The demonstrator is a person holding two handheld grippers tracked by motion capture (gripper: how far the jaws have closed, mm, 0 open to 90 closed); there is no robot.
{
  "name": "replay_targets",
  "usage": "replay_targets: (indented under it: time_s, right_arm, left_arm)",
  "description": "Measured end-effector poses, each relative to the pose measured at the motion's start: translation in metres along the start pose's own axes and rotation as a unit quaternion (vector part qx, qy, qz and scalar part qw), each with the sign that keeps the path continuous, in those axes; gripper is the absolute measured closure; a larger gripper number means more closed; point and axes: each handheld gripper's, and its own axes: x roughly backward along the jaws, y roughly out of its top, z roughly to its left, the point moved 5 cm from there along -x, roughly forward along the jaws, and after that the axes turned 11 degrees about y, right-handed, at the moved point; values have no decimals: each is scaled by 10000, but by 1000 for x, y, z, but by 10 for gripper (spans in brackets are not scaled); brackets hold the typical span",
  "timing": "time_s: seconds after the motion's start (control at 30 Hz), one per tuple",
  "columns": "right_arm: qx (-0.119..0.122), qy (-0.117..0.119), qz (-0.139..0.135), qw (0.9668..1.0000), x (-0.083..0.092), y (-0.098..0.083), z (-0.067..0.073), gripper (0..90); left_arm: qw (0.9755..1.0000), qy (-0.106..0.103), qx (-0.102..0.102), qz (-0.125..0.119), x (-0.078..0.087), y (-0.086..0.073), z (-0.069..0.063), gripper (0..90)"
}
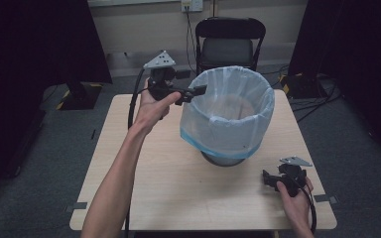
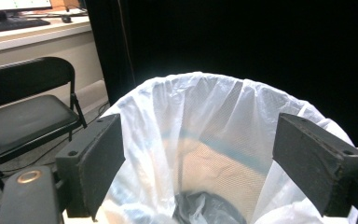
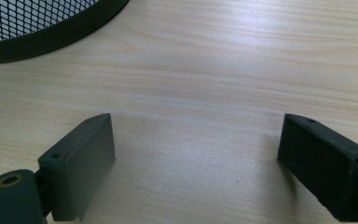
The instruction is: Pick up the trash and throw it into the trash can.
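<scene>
scene: wooden table (image 1: 178, 188) with a mesh bin (image 1: 223, 159) near the middle, lined with a white bag (image 1: 228, 111); black chair (image 1: 229, 42) behind the table
bag: stretched over the bin rim, folded down the outside, mouth open upward; inside it something dark lies at the bottom (image 2: 209, 210), cannot tell what
left gripper (image 1: 198, 91): raised at the bag's rim on the far-left side, jaws spread wide, holding nothing; in the left gripper view the two jaws frame the bag's mouth (image 2: 200, 140), rim between and just ahead of them
right gripper (image 1: 270, 177): low on the table at the near-right corner, jaws wide apart, nothing between them; the right gripper view shows bare wood and the bin's mesh base (image 3: 42, 23) off to the upper left
key relation: bag rim lies straight ahead of the left gripper, nearly touching; right gripper is well apart from the bin and below rim level
nearer hand: left
step, my guess: left gripper about to pinch the bag's edge at the rim
next move needs: jaws straddling the thin plastic edge, one inside, one outside, then close
risk: the film may slip or tear
</scene>
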Motion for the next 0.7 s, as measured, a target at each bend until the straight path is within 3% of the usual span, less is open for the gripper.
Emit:
replay_targets:
  time_s: [0.1,0.13,0.23,0.3,0.33,0.47,0.7]
  right_arm:
    - [-1,0,-1,10000,0,0,0,98]
    - [-2,0,-1,10000,0,0,0,98]
    - [1,0,0,10000,0,0,0,98]
    - [1,-1,0,10000,0,0,0,98]
    - [1,-1,0,10000,0,0,0,98]
    - [1,-1,0,10000,0,0,0,98]
    - [2,-1,1,10000,0,0,0,98]
  left_arm:
    - [10000,76,-20,13,7,-1,3,162]
    - [9998,186,-81,71,13,-1,4,162]
    - [9997,207,-87,47,20,-1,5,166]
    - [9991,411,-99,78,30,-3,9,169]
    - [9991,411,-99,78,30,-3,9,172]
    - [9981,586,-74,199,45,-19,16,172]
    - [9974,698,-47,183,59,-36,25,158]
